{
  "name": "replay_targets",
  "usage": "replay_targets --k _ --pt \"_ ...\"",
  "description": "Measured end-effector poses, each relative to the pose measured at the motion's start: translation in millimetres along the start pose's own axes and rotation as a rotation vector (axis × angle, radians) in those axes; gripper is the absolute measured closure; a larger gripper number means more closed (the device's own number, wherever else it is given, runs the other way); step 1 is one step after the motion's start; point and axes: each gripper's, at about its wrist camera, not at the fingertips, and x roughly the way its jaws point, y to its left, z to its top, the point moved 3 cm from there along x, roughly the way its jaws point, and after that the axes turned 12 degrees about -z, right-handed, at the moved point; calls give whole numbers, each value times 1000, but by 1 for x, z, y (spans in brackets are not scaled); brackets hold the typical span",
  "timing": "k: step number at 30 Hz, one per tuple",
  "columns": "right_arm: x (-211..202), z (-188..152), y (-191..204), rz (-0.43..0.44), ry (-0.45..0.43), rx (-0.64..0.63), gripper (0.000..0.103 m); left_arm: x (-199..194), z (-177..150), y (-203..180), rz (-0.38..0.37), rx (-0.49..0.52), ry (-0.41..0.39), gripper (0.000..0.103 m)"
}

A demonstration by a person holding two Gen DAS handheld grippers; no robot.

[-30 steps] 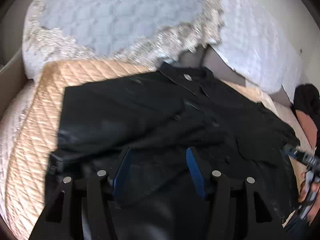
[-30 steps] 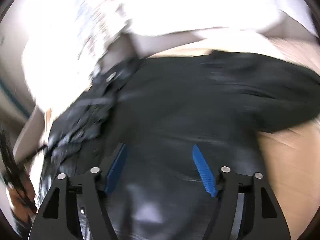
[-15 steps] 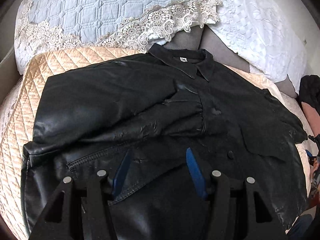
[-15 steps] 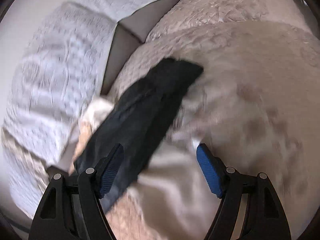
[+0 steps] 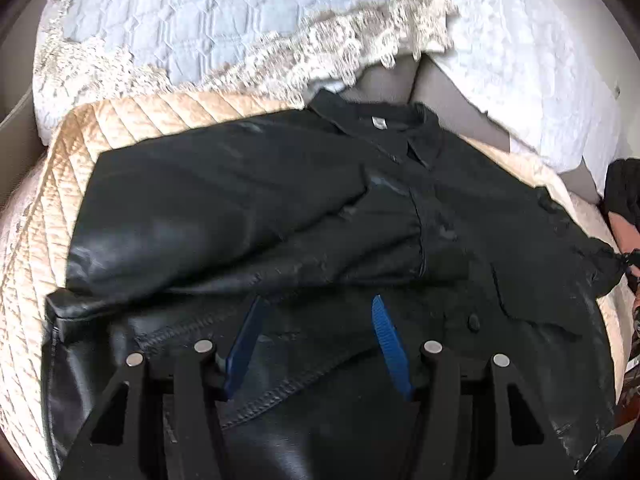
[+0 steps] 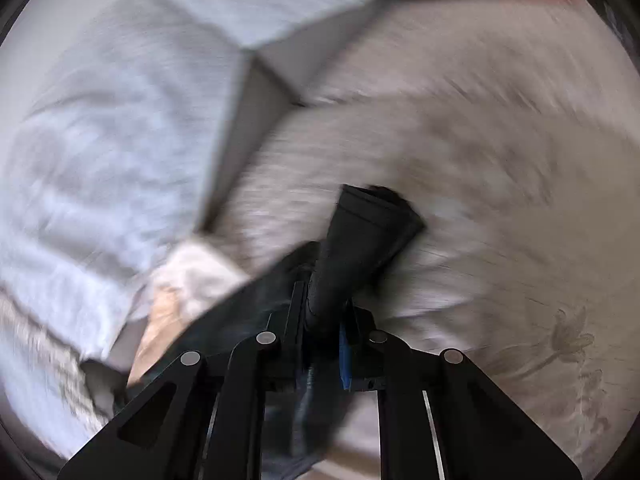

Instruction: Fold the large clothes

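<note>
While the left gripper [image 5: 316, 344] is hovering wide over the black leather jacket [image 5: 280, 216], the right gripper [image 6: 324, 320], wide earlier, is closing on its sleeve [image 6: 360, 236] near the bed's edge.

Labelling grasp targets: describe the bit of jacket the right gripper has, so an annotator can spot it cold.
On the pale bedspread beside the white pillow, a black jacket lies spread out. The right gripper is closing on its sleeve end, a dark tube fanning out beyond the fingertips. It is the only black piece lifted clear of the pale bedding.
</note>
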Motion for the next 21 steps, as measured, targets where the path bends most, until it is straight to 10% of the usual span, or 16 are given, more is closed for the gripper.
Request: replay_targets --k 10,18,21 --pt "-96 -101 217 353 28 -434 90 -23 10 20 -21 -55 -46 44" --pt "-57 -270 339 513 274 -664 90 -36 19 37 -45 -100 -75 44" --pt "-16 -332 356 497 389 -745 75 -36 19 45 -50 -120 -76 44"
